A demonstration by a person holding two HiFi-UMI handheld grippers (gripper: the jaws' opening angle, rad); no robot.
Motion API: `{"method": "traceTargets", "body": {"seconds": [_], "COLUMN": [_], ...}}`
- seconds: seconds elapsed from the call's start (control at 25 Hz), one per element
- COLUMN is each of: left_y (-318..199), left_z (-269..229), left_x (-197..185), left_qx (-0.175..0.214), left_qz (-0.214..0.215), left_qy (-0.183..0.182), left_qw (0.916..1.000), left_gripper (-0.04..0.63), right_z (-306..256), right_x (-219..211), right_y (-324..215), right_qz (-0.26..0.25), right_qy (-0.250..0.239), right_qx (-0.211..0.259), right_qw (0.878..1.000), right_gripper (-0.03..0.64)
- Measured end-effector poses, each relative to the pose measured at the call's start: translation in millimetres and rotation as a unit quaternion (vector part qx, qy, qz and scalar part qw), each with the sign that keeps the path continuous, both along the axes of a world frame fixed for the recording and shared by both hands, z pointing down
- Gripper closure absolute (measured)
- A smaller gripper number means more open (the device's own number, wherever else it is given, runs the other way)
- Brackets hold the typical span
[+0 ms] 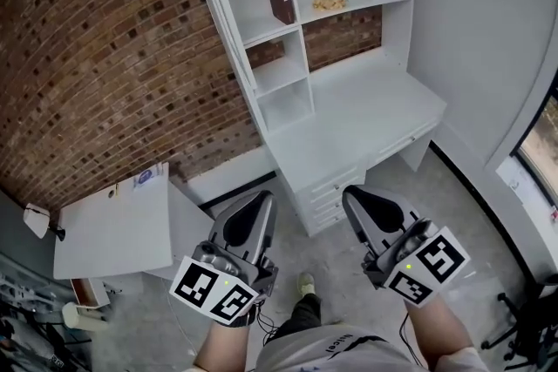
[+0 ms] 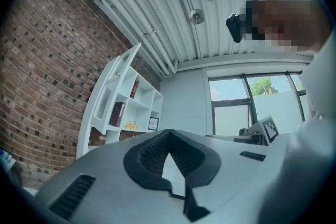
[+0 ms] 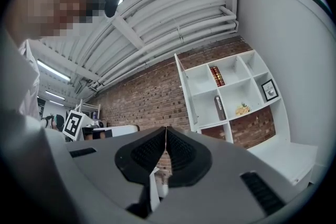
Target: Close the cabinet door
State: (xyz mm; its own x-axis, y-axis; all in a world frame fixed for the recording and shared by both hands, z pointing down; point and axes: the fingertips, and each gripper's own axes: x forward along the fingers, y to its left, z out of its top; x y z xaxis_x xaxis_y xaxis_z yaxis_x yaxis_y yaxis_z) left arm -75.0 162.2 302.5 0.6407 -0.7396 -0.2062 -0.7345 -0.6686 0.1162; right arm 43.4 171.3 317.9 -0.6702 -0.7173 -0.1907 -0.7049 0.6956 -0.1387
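Right claw [image 3: 166,129] tips together, empty; white cabinet [image 3: 231,93] beyond.

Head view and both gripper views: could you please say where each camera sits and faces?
Head view: on the person's head, facing steeply down at the white open-shelf unit; both forearms, left gripper and right gripper show.
Left gripper view: on the left gripper, facing along its shut jaws, upward; the person's clothing shows.
Right gripper view: on the right gripper, along its shut jaws towards the red brick wall; clothing shows too.
Shared: all see the shelf unit.
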Motion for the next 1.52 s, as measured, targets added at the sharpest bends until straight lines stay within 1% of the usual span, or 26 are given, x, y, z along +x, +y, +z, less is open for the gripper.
{"method": "traceTargets", "body": {"seconds": [0.2,0.36,0.48,0.56,0.72,0.84,1.04,1.2,1.32,1.52], "left_y": [-52.2,-100.6,-136.3,-159.9,-207.7,-232.3,-259.9,-278.8,-287.2,-299.2], "left_z": [-10.2,-23.2,-35.1,-44.4,-68.7,-87.0,-120.8,-145.8,-168.2,-201.9], "left_x": [-18.2,-26.9,-36.6,-47.4,-69.4,-81.1,-94.9,-98.7,-100.0,-100.7], "left_qx": [0.017,0.037,0.051,0.063,0.093,0.12,0.165,0.2,0.231,0.281], "left_qz": [0.005,0.015,0.027,0.027,0.025,0.028,0.023,0.017,0.012,-0.001], "left_qy": [0.011,0.004,0.0,-0.005,-0.012,-0.017,-0.022,-0.038,-0.055,-0.102], "left_qw": [0.9998,0.9992,0.9984,0.9976,0.9952,0.9923,0.9858,0.979,0.9713,0.9543], "left_gripper": [0.583,0.583,0.583,0.583,0.583,0.583,0.583,0.583,0.581,0.58], "right_z": [-4.4,-13.1,-20.9,-26.1,-36.1,-40.0,-45.7,-47.6,-51.7,-63.8], "right_x": [-18.7,-43.9,-63.8,-75.6,-92.7,-105.0,-118.6,-121.9,-122.5,-125.7], "right_y": [-46.9,-91.9,-127.7,-150.8,-196.9,-223.8,-250.6,-266.9,-277.6,-294.2], "right_qz": [0.012,0.018,0.017,0.016,0.02,0.027,0.034,0.043,0.042,0.033], "right_qy": [0.023,0.041,0.043,0.041,0.033,0.03,0.026,0.028,0.023,0.016], "right_qx": [0.011,0.025,0.03,0.033,0.04,0.044,0.047,0.054,0.055,0.063], "right_qw": [1.0,0.999,0.999,0.998,0.998,0.998,0.998,0.997,0.997,0.997], "right_gripper": [0.598,0.598,0.598,0.598,0.598,0.598,0.598,0.597,0.597,0.597]}}
